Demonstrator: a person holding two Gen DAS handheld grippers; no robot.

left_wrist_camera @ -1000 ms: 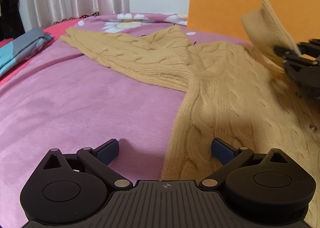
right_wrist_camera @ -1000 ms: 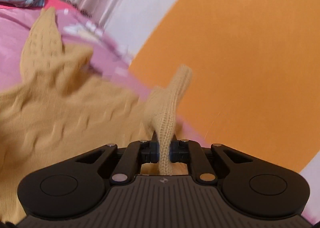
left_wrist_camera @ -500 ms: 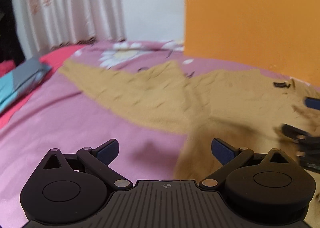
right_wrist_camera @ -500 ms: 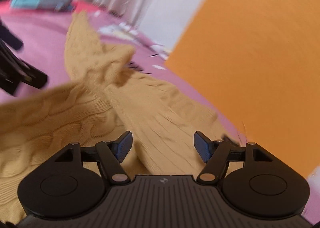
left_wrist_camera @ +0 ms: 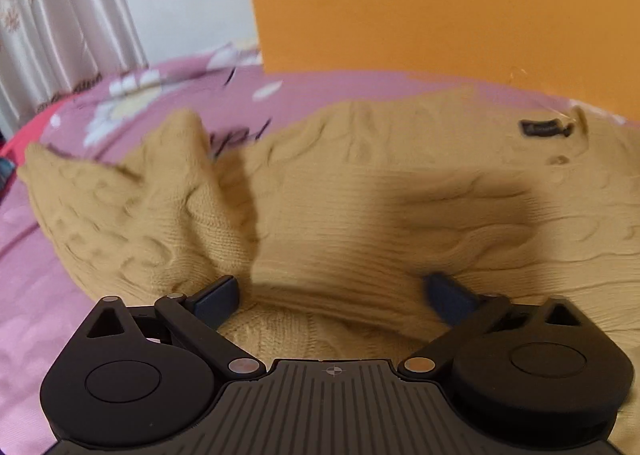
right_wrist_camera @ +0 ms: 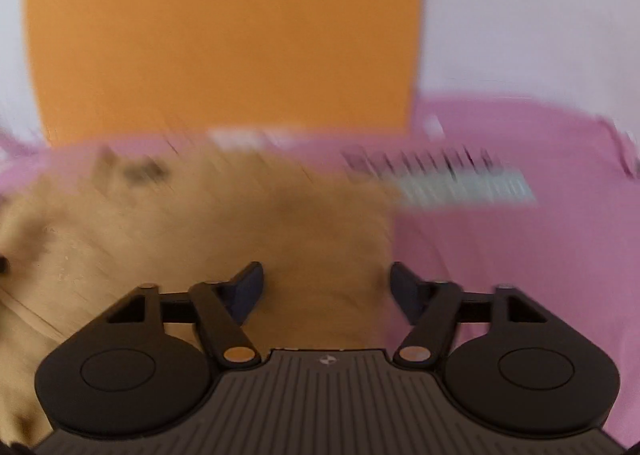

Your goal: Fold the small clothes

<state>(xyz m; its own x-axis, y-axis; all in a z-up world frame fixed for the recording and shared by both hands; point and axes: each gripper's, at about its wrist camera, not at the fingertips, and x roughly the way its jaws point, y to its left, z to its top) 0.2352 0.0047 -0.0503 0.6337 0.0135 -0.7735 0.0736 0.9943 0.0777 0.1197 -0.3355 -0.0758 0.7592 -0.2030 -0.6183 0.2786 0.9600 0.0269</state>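
Observation:
A tan cable-knit sweater [left_wrist_camera: 360, 207] lies spread on the pink bed. One sleeve [left_wrist_camera: 112, 199] stretches to the left and another sleeve lies folded across the body. A dark label [left_wrist_camera: 540, 128] marks the collar at the far right. My left gripper [left_wrist_camera: 332, 295] is open and empty, low over the sweater's body with a fold of knit between its fingers. My right gripper [right_wrist_camera: 326, 287] is open and empty over the sweater's right edge [right_wrist_camera: 240, 223]; this view is blurred by motion.
A pink flower-print bedspread [left_wrist_camera: 48, 335] covers the bed, also in the right wrist view [right_wrist_camera: 520, 255]. An orange panel [left_wrist_camera: 440, 3] stands behind the bed, with a white wall and pale curtains [left_wrist_camera: 60, 23] at the left.
My right gripper opened and let go of the sleeve, which now lies across the sweater's body, then swung right. My left gripper moved from the bedspread over the sweater.

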